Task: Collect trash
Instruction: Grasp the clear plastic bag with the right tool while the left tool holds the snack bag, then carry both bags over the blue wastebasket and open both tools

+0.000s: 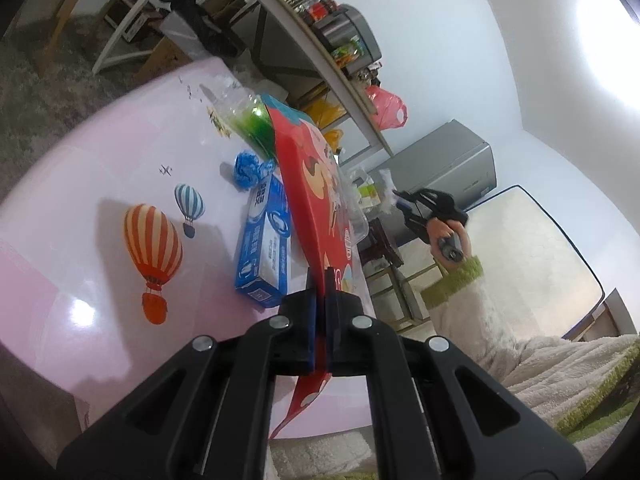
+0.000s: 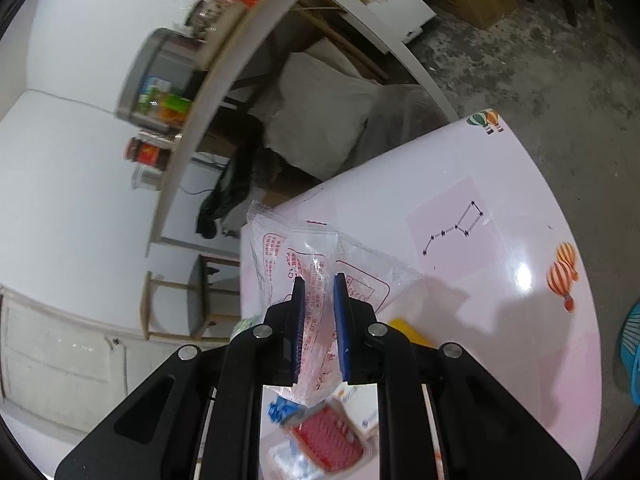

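Red flat box is up on edge above the pink surface, long axis running straight away from the left gripper, jaws clamped on its near end. Right gripper pinches one clear wrapper, standing upright. One blue carton lies alongside.

My left tongs and right tongs are black, blue-padded, with silver screws (four each); my sleeve is cream fleece, green-cuffed.
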